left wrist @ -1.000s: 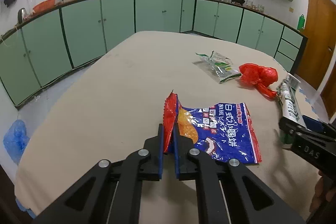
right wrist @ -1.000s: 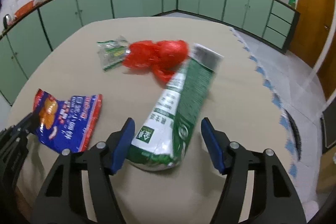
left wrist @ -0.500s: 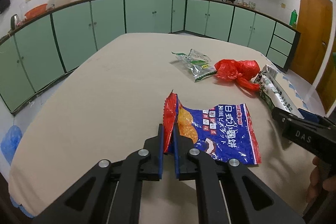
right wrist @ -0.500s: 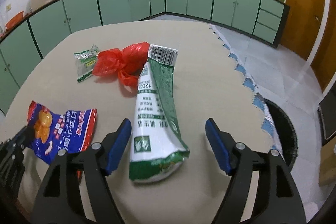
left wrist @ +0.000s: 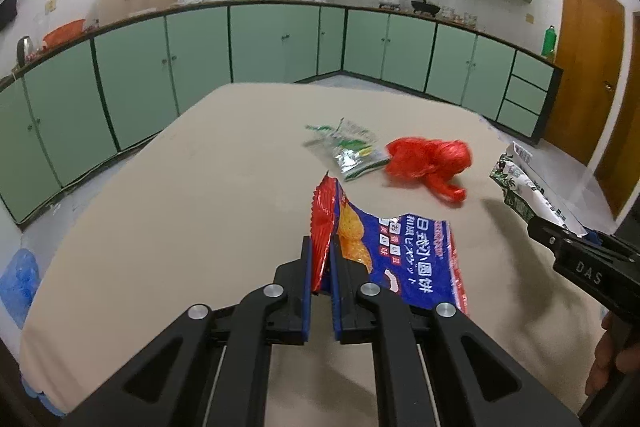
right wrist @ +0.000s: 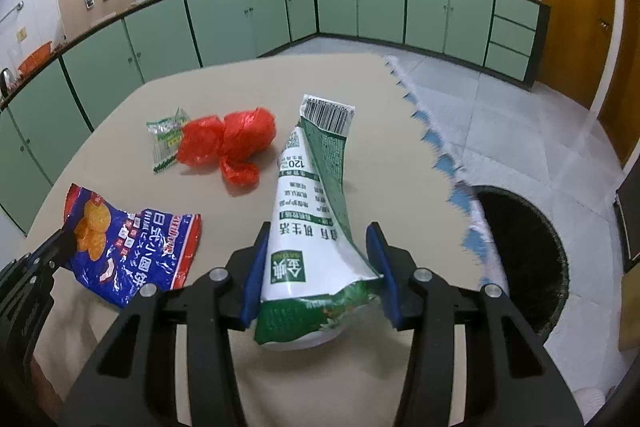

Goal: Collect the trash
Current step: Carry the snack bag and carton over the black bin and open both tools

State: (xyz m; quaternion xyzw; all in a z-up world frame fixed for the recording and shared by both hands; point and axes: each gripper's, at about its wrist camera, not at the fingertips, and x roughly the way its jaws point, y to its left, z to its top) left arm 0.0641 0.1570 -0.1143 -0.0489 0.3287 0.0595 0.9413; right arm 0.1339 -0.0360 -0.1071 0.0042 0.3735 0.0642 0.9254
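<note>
Left tongs (left wrist: 320, 255) pinch blue snack bag (left wrist: 404, 259); right tongs (right wrist: 318, 259) clamp green pouch (right wrist: 308, 227), its base hidden.

A beige desk (left wrist: 180, 211) carries a red plastic bag (left wrist: 428, 159) just beside a small green-and-clear wrapper (left wrist: 348, 149), near a blue snack bag (left wrist: 404, 259).

Left gripper (left wrist: 320, 269): table (left wrist: 200, 207) bare ahead and to its left. Ahead-right, small green wrapper (left wrist: 348, 151) and red bag (left wrist: 428, 159) lie touching; right gripper (left wrist: 560, 231) with green pack (left wrist: 520, 187) blocks far right.

Right gripper (right wrist: 318, 263): pack (right wrist: 308, 195) fills the gap between its fingers. Blue bag (right wrist: 132, 243) close left; red bag (right wrist: 228, 143) ahead-left. Table edge, then black bin (right wrist: 520, 259) just right, floor open beyond.
</note>
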